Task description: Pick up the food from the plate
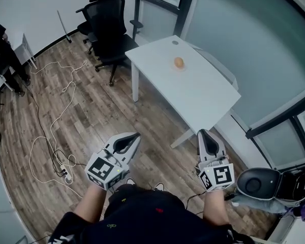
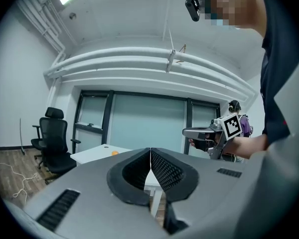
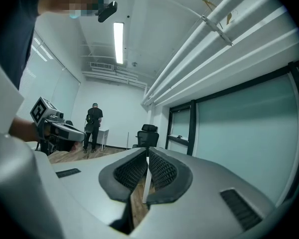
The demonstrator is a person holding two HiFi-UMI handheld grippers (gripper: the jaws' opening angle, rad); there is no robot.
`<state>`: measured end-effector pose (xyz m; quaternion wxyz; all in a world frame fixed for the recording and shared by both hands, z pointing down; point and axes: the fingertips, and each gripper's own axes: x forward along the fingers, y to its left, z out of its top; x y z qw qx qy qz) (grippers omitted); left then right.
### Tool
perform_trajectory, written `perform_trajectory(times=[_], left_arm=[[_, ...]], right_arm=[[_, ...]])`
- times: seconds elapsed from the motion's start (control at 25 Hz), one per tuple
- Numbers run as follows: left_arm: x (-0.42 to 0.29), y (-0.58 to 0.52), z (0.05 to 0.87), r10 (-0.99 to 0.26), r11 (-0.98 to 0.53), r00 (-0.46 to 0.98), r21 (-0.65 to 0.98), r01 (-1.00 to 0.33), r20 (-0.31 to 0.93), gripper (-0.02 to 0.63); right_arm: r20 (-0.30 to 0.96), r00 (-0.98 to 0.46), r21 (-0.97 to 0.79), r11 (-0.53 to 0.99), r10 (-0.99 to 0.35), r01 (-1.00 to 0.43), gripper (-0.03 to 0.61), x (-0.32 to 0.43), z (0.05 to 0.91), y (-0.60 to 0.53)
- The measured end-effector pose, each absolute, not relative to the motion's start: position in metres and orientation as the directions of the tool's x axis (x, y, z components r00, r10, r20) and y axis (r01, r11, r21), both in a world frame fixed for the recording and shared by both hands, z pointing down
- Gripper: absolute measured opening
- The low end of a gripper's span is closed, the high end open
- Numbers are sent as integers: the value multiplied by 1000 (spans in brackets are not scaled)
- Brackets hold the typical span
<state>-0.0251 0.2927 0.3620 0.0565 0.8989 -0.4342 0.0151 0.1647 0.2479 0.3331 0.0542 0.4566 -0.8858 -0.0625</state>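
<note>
Wood planks cover the floor (image 1: 157, 116), with white cables (image 1: 51, 151) looped across it at the far left and black office chairs (image 1: 109, 19) standing beyond them. Your left gripper (image 1: 135, 135) hangs level above the planks. Its two jaws are pressed together tip to tip with nothing between them, and its own view shows the ribbed pads (image 2: 164, 171) meeting along one thin seam. Ahead and to the right stands the white table (image 1: 203, 98). The food (image 1: 178, 62), a small orange-brown lump, sits on the table's far half, well apart from both grippers. Your right gripper (image 1: 204, 133) points level toward the table's near edge, and its jaws too are closed tight on nothing. At the far right, near your right elbow, sits an open grey case (image 1: 264, 184).
</note>
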Motion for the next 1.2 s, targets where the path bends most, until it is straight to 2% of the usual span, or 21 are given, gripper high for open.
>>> perform_trajectory(times=[0.36,0.6,1.2], left_arm=[[-56,290,376,-749,-657,659,52,-752,69,23],[-82,283,392,-741,-660,664,79,-747,95,23],[-121,181,392,-795,-592,596,66,-803,113,23]], right_arm=[[82,-535,184,541,-841,-821,34,132,353,255],[132,-554,170,569,-822,-804,34,99,376,247],[84,-565,109,571,-821,-814,34,89,370,115]])
